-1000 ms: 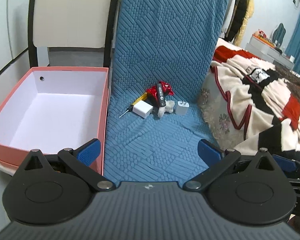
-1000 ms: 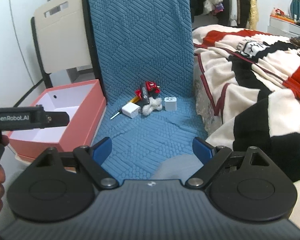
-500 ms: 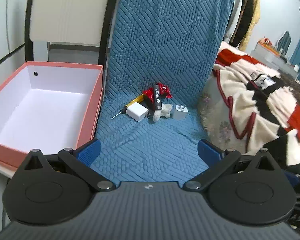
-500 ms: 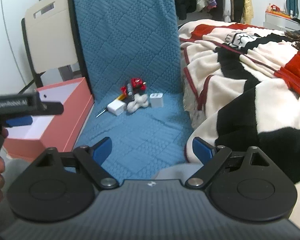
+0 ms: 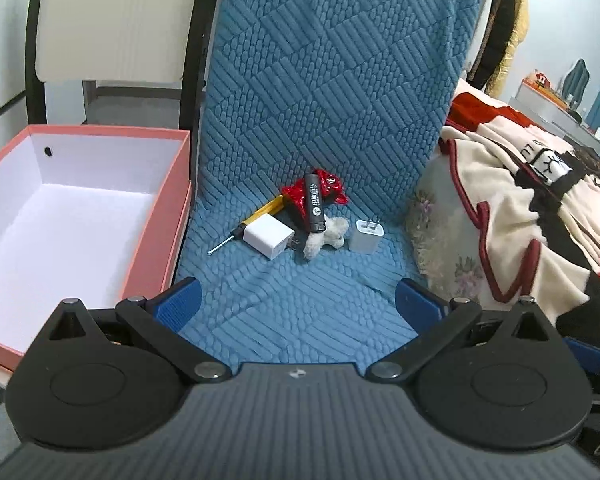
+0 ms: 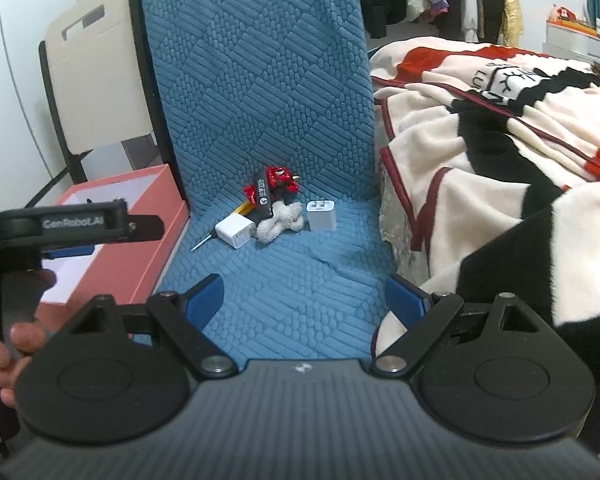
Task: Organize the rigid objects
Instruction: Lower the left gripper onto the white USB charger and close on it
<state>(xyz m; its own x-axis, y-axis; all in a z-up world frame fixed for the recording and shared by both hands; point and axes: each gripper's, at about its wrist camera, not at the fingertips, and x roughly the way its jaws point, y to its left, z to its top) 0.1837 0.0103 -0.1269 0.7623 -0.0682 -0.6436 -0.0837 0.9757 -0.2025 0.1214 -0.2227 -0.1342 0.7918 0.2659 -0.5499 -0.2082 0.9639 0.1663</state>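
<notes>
A small pile lies at the back of a blue quilted seat [image 5: 292,304]: a white charger cube [image 5: 269,236], a second white charger [image 5: 366,236], a black cylinder [image 5: 314,203] on a red wrapper [image 5: 296,196], a yellow-handled screwdriver [image 5: 256,218] and a small white plush [image 5: 326,237]. The pile also shows in the right wrist view, with the cube [image 6: 236,232] and the second charger [image 6: 321,216]. An empty pink box [image 5: 156,216] stands to the left. My left gripper [image 5: 298,300] and right gripper [image 6: 304,294] are open, empty, short of the pile.
A striped red, cream and black blanket [image 5: 540,216] covers the bed on the right. A cream chair back [image 5: 112,20] stands behind the box. The left gripper body [image 6: 80,224] and the hand holding it show at the left of the right wrist view.
Both grippers have moved closer to the pile on the seat. The jaws stay open and nothing has been picked up.
</notes>
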